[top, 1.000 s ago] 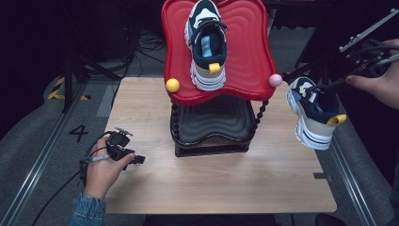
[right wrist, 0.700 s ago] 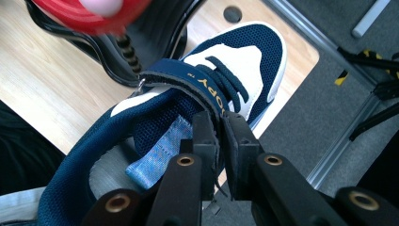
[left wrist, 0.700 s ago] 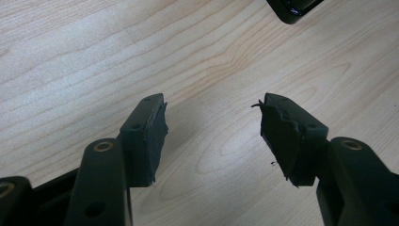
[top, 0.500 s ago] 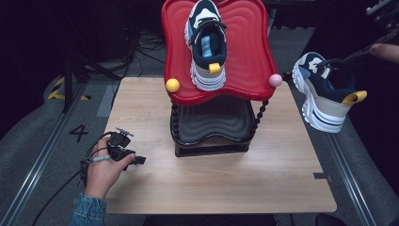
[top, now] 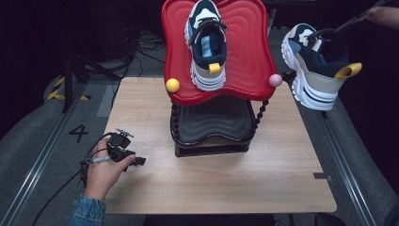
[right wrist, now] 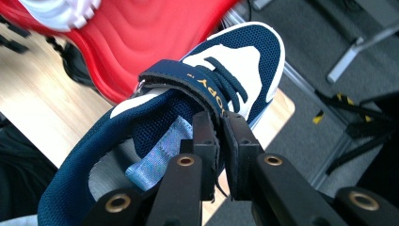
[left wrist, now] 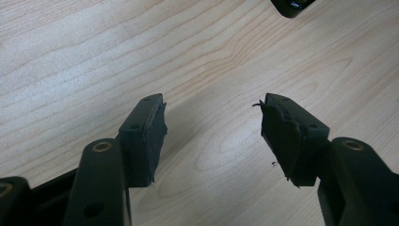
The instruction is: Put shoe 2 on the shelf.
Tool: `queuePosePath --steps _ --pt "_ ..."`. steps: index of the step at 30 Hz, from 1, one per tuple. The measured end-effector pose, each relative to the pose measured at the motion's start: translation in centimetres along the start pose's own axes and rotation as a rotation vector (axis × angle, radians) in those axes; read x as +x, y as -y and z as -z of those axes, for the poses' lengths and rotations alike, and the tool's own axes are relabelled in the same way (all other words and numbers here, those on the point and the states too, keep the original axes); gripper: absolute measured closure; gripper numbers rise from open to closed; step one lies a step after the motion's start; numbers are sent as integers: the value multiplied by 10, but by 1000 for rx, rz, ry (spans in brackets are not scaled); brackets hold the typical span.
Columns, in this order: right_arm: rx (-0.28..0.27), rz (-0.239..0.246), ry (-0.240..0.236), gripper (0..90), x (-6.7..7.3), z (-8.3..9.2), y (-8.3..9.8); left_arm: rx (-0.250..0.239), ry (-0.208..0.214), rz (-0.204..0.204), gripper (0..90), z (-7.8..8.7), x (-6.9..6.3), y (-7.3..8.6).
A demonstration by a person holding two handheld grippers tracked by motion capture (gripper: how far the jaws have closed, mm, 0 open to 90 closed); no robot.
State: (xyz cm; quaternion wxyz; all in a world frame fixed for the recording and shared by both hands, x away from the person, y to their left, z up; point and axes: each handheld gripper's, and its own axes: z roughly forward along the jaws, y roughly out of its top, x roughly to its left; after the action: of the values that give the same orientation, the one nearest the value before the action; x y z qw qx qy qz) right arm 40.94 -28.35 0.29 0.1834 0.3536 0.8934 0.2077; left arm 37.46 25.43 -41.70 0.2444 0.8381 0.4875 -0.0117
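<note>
**Sneaker lifted beside red tray**

Right tongs (right wrist: pixel 220 123) clamped on strap of navy sneaker (top: pixel 316 66), held in air right of red tray (top: pixel 249 52) (off the worktop (top: pixel 226 183) edge). Matching sneaker (top: pixel 206 42) resting on tray. Left tongs (left wrist: pixel 211 125) apart, nothing between, low over worktop at left.

Mesh-cloth shoe (top: pixel 314 66), glossy red tray (top: pixel 244 42), wood-grain table (top: pixel 226 179)
</note>
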Motion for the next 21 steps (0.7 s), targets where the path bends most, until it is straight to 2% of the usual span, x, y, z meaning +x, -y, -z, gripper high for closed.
queuePosePath --steps 2,3,5,7,18,21 --pt "-23 25 -2 851 6 0 -17 -2 -5 0 405 1 0 3" --pt "-23 25 -2 851 6 0 -17 -2 -5 0 405 1 0 3" --pt "-40 46 -5 851 10 -3 -32 -4 -4 7 405 3 1 7" --pt "-44 48 -7 851 11 -4 -35 -11 -7 10 405 4 1 8" --pt "-76 101 15 851 19 -29 -79 -15 -13 38 405 11 5 24" --pt "-81 114 16 851 21 -35 -85 -19 -14 51 405 13 5 28"
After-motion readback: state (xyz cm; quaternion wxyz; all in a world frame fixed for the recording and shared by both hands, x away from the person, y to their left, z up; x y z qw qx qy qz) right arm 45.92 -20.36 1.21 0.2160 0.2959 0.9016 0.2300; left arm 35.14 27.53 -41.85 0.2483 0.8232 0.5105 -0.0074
